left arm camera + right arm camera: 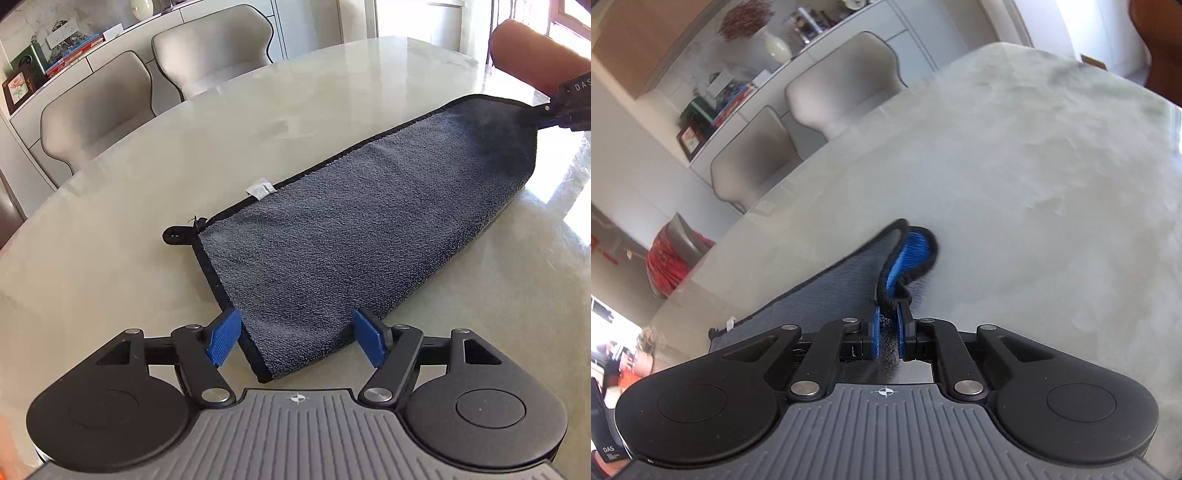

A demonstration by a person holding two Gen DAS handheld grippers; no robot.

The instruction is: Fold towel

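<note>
A grey towel [351,229] with black edging lies folded into a long strip on the pale table [147,221]. Its near end sits between the blue pads of my left gripper [297,339], which stands open with the pads apart from the cloth. At the far end, my right gripper [550,114] pinches the towel corner and holds it lifted off the table. In the right wrist view the right gripper [888,332] is shut on the towel [831,291], whose blue inner side [912,254] curls beyond the fingertips.
Two grey chairs [147,77] stand at the table's far side before a white sideboard [55,55] with books and a frame. A person's sleeve [532,51] shows at the top right. A white label [260,188] and a black loop [177,234] hang from the towel edge.
</note>
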